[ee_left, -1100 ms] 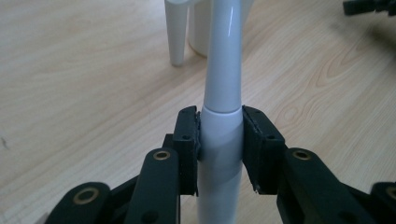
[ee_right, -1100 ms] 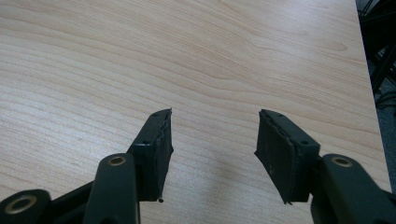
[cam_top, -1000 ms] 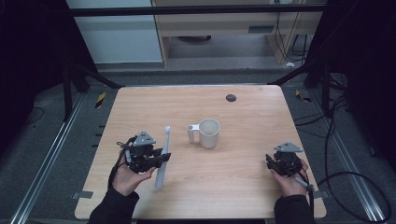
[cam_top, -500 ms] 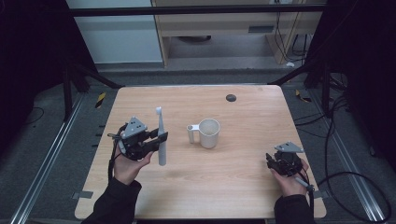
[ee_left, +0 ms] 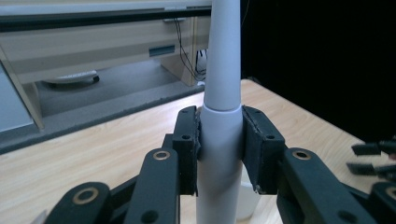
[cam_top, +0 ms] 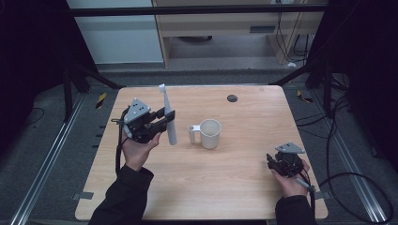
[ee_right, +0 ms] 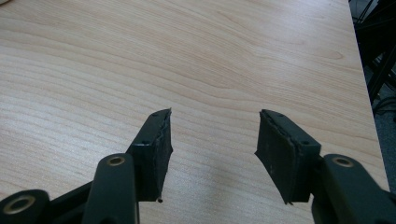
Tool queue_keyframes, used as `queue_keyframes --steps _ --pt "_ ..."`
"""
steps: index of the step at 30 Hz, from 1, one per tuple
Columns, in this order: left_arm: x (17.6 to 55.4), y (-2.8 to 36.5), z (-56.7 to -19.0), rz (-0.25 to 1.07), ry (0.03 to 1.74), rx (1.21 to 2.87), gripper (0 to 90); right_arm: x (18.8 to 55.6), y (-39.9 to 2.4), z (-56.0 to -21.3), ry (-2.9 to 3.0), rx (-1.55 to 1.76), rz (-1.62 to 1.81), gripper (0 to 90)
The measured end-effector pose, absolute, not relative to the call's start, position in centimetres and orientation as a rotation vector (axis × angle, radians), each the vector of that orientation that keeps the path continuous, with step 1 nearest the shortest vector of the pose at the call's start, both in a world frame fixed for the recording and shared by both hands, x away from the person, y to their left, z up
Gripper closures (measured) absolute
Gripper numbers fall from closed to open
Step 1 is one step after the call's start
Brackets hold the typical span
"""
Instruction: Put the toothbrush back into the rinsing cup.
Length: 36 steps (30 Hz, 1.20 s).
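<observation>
**Toothbrush lifted upright, cup next**

The left gripper point(cam_top: 165, 118) is clenched on the toothbrush point(cam_top: 167, 117): in the left gripper view its two pads point(ee_left: 187, 154) press flat on either side of the thick white handle point(ee_left: 219, 140), just below the seam where the handle narrows into the neck. The jaws stand partly closed, as wide as the handle, with no gap at either pad.

A second ago the brush lay slanted and low over the table in this grip. Half a second ago it was nearly upright. Now it is raised higher and stands almost vertical, head up and base down, clear of the wood. The hand has gone up and a little away from the person. I judge the pickup finished and the carry begun, with the base aimed for a drop into something.

Just to the gripper's right, near but apart from the brush, stands the white cup point(cam_top: 210, 133), upright, mouth open, handle turned toward the brush. It has not moved. It is the likely goal, so the base must clear the rim before it goes down.

Well apart, at the near right corner of the table point(cam_top: 234, 187), the right gripper point(ee_right: 212, 154) rests released, jaws wide over bare wood, holding nothing, unmoved through the second.
</observation>
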<state>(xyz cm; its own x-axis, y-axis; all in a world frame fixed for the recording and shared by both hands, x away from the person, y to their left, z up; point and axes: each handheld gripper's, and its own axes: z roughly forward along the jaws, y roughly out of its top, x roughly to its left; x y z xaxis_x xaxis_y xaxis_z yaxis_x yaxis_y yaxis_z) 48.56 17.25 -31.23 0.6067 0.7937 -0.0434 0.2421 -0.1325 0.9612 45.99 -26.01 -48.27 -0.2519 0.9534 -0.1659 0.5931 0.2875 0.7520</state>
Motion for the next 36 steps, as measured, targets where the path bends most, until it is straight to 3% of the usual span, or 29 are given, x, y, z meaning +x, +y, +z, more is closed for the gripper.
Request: queue_keyframes --steps 18,36 --pt "52.2 12.7 -30.9 0.558 0.821 1.606 67.3 46.1 -26.1 -48.4 1.943 1.382 0.758 44.9" --pt "55.0 7.8 -32.8 0.533 0.766 1.651 67.2 46.1 -26.1 -48.5 1.946 1.386 0.754 45.1"
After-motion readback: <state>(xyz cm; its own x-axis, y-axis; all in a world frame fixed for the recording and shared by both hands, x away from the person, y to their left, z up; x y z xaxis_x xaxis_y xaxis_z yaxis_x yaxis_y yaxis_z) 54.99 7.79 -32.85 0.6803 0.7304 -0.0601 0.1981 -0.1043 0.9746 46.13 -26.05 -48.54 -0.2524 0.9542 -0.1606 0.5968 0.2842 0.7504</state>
